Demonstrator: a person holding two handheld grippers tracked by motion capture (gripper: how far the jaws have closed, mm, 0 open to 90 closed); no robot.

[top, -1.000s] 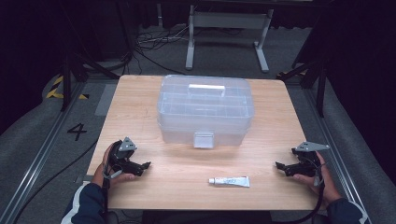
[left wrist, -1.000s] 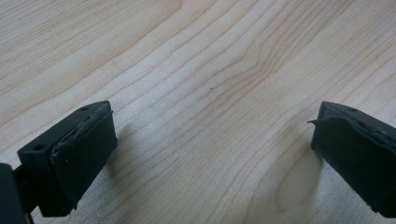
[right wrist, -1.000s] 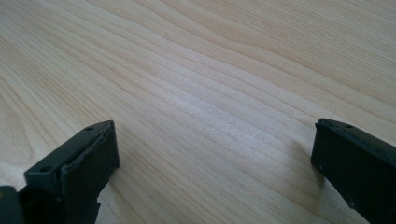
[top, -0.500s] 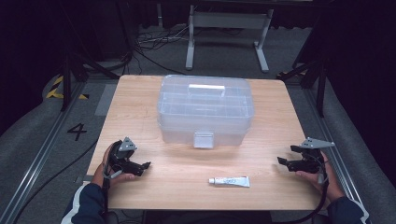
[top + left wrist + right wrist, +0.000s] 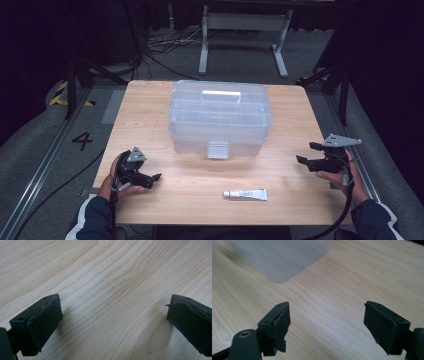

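Dark floor with cables and a metal stand [image 5: 245,30] surrounds a pale wooden table [image 5: 150,110] whose grain runs across it. Biggest on the table is a clear plastic box [image 5: 220,116] with a lid handle and a front latch, standing at the middle toward the far edge. Near the front left corner the left gripper [image 5: 155,179] rests low by the wood in the person's left hand; in the left gripper view its jaws [image 5: 112,320] stand wide apart over bare wood, with nothing between them. At the right edge the right gripper [image 5: 305,154] is held above the table, pointing inward toward the box; its jaws have just been closing a little, yet the right gripper view shows them [image 5: 325,325] parted with nothing between them, a corner of the box beyond. Smallest is a white tube [image 5: 245,194], lying flat near the front edge, between the two grippers and apart from both.
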